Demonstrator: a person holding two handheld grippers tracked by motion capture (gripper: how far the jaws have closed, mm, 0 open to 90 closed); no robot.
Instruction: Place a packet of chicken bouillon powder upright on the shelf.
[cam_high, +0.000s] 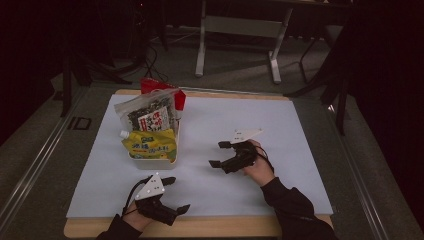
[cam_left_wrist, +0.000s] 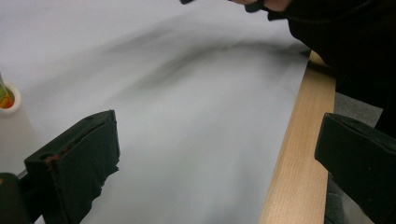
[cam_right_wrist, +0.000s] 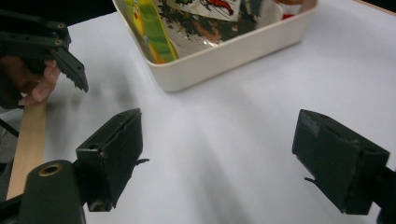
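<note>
Right gripper: the black two-jaw right gripper (cam_high: 218, 154) was released, its jaws wide apart with nothing between them. It was low over the white sheet, pointing toward the bin.
Right hand: the person's right hand (cam_high: 257, 167) in a dark sleeve held it, right of the middle of the sheet.
Left gripper: the black left gripper (cam_high: 176, 194) with a grey three-cornered plate on top was also released, its jaws standing far apart and empty. It was near the front edge of the worktop, just in front of the bin.
Bin: the cream rectangular plastic bin (cam_high: 151, 162) stood on the left half of the sheet, well apart from the right gripper, closer to the left one. In the right gripper view its front wall (cam_right_wrist: 224, 53) was straight ahead of the jaws.
Packets: a yellow pouch with a white cap (cam_high: 149, 143) stood upright at the front of the bin. Behind it was a clear bag of dark seaweed snack (cam_high: 147, 114), and behind that a red packet (cam_high: 157, 86).
Sheet: the white paper sheet (cam_high: 250, 120) covered most of the light wooden worktop (cam_high: 200, 226), whose edge stayed bare at the front.
</note>
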